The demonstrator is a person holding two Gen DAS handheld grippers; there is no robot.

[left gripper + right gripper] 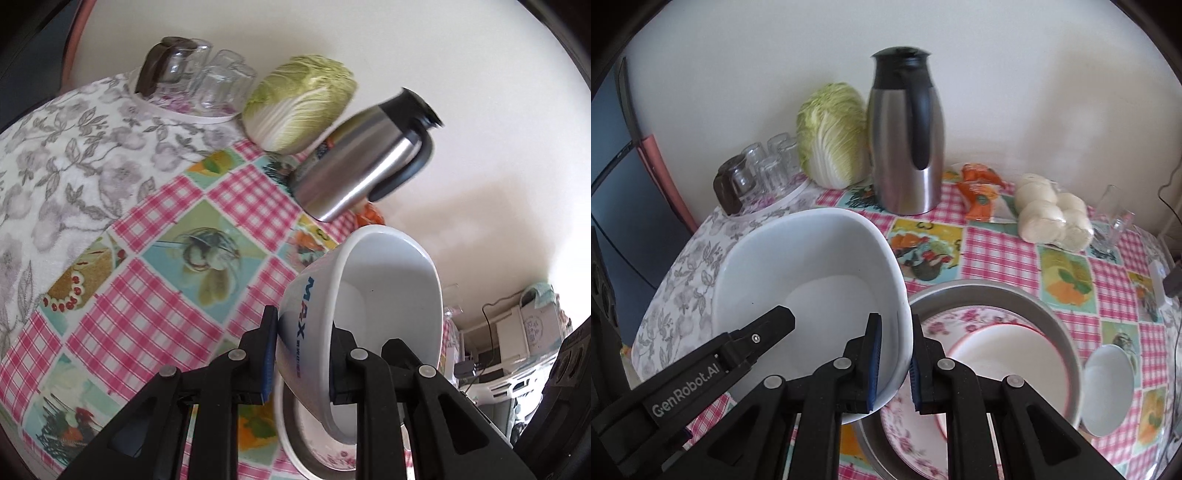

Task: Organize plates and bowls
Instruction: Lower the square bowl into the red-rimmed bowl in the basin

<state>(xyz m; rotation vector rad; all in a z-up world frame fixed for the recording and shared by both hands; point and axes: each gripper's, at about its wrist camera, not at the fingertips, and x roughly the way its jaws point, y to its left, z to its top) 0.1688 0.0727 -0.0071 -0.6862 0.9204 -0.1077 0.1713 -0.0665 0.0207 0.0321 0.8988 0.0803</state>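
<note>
Bowl [812, 295], white and deep, hangs tilted above the counter [147, 229], gripped from two sides. Left tool [301, 354] is clamped on one wall of it, one pad on the lettered outside and the other inside. Right tool [894, 363] is clamped on the opposite rim, one pad inside and one outside. Just beside and below the bowl, near the counter's front edge, sits a metal basin [1015, 295] holding a flowered plate [934, 321] with a red-rimmed white plate [1008, 365] on top; a small white dish [1108, 391] leans at the basin's right side. Along the back edge by the wall stand upturned glasses [764, 170], a napa cabbage [831, 136] and a steel thermos jug [905, 140], with orange packets [979, 188] and bagged buns [1052, 218] toward the back right corner.
</note>
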